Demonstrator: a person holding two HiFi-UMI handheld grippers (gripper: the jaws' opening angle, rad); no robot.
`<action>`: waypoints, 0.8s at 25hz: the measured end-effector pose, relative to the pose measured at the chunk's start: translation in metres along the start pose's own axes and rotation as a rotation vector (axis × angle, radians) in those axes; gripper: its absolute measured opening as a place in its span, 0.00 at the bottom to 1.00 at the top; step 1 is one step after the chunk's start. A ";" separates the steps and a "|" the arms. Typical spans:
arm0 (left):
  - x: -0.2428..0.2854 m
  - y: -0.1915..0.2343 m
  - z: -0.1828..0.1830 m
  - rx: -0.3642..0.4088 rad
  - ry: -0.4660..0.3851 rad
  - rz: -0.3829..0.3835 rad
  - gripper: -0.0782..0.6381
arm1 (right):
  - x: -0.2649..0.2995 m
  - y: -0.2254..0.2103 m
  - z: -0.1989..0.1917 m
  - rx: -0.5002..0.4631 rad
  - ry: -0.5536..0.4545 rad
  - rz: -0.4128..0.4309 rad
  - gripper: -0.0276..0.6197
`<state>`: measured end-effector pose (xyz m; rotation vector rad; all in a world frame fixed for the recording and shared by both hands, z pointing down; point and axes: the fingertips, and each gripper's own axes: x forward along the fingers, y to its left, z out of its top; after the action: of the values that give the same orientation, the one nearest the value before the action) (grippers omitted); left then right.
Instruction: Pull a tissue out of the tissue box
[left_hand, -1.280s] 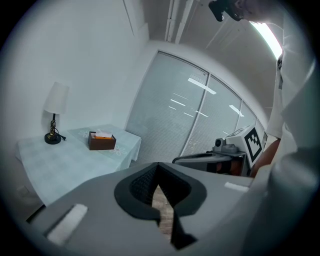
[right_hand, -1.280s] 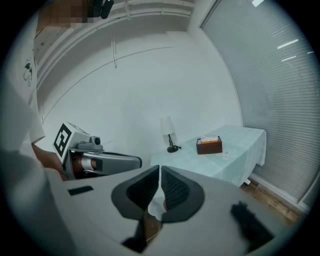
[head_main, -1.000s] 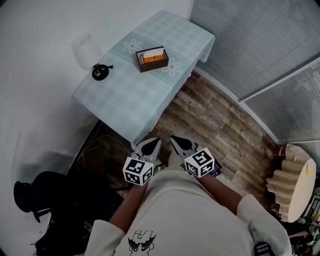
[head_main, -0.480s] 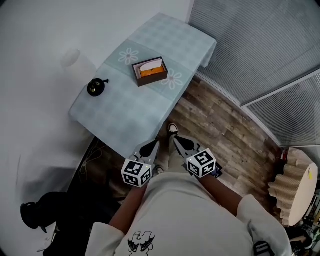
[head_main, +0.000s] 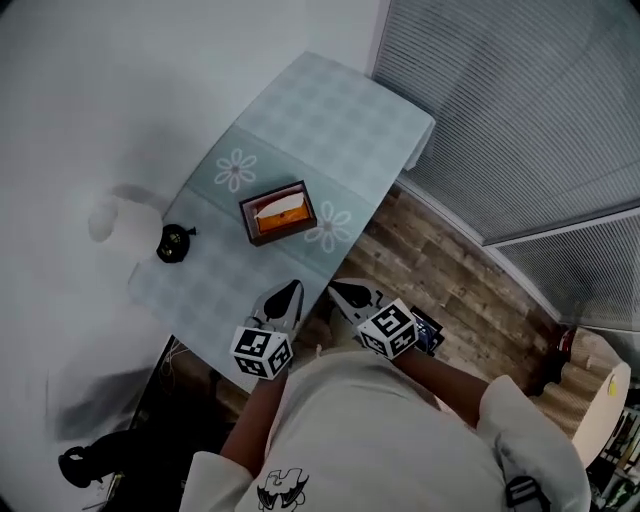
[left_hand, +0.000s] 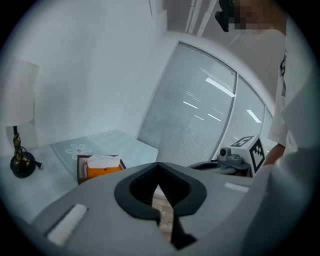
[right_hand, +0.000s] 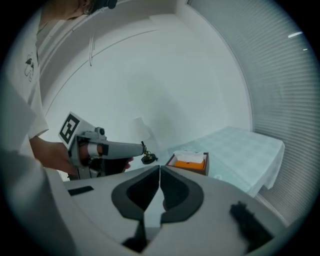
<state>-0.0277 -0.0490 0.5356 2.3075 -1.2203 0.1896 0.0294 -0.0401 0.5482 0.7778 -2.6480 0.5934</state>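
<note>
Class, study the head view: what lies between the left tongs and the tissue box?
Only bare checked tablecloth lies between the left tongs and the tissue box; the head view shows it.

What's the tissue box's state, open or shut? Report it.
Open: the box has no lid on top; a white tissue shows inside.

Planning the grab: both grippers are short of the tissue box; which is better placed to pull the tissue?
Probably right: the tissue box lies almost straight ahead of the right gripper, but off to the left of the left gripper. Both jaws are shut, empty.
</note>
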 end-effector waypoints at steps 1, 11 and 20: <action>0.011 0.005 0.011 -0.002 -0.010 0.013 0.12 | 0.005 -0.011 0.007 -0.018 0.007 0.018 0.05; 0.044 0.048 0.036 -0.042 -0.003 0.106 0.12 | 0.051 -0.069 0.039 -0.014 0.031 0.068 0.05; 0.059 0.071 0.039 -0.009 0.014 0.114 0.12 | 0.068 -0.083 0.057 -0.034 0.020 0.027 0.05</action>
<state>-0.0548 -0.1447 0.5504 2.2265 -1.3439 0.2401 0.0121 -0.1596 0.5514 0.7235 -2.6475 0.5592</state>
